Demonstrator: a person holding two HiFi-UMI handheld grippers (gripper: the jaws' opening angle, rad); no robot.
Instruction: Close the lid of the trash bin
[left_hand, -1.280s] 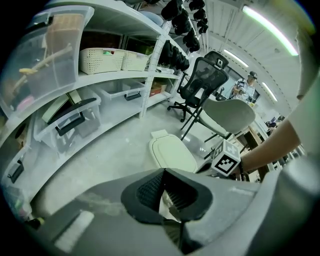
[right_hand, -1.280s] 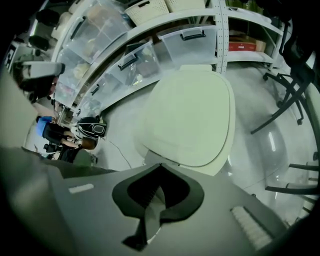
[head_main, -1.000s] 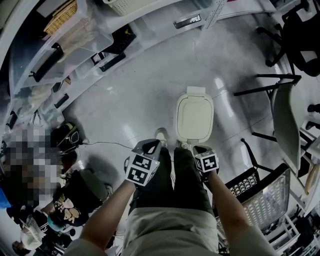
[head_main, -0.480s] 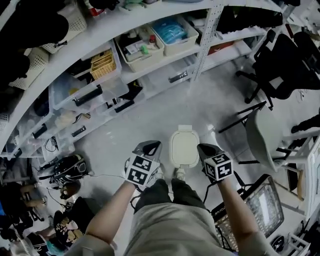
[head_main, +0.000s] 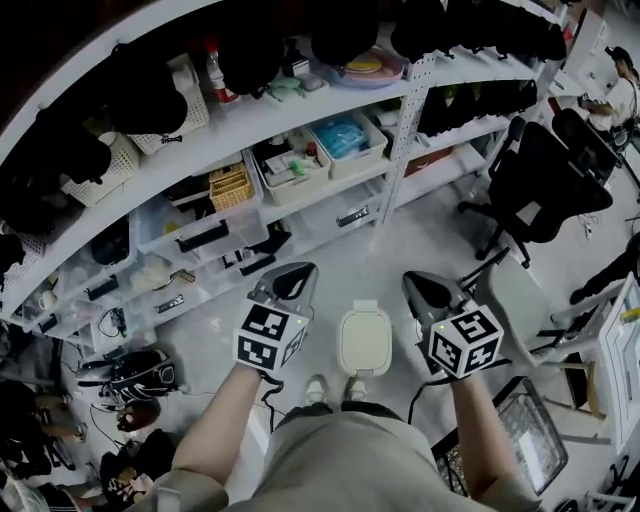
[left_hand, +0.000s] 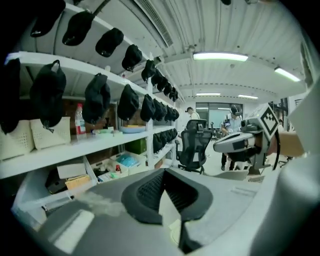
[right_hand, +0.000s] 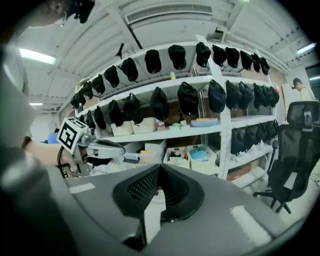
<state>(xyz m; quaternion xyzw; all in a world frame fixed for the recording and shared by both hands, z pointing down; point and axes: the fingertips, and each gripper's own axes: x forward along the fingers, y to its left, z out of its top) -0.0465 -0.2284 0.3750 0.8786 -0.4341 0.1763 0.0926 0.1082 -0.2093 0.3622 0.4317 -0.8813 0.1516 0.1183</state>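
Observation:
The white trash bin (head_main: 364, 340) stands on the pale floor in the head view, its lid lying flat on top. The person's shoes (head_main: 316, 388) are just in front of it. My left gripper (head_main: 297, 272) is held up to the bin's left and my right gripper (head_main: 420, 280) to its right, both well above it and touching nothing. In the left gripper view the left gripper (left_hand: 164, 172) has its jaws together and empty, and the right gripper (left_hand: 240, 142) shows at the side. The right gripper (right_hand: 160, 167) likewise has its jaws together and empty in its own view.
White shelving (head_main: 300, 120) with storage baskets, boxes and rows of dark caps runs across the back. A black office chair (head_main: 540, 170) stands at the right and a wire basket (head_main: 520, 420) at the lower right. Bags and a helmet (head_main: 135, 370) lie on the floor at the left.
Both grippers have risen away from the bin and spread apart. The head view has tilted up, so the bin looks smaller and the shelves have come into sight. The lid stays down.

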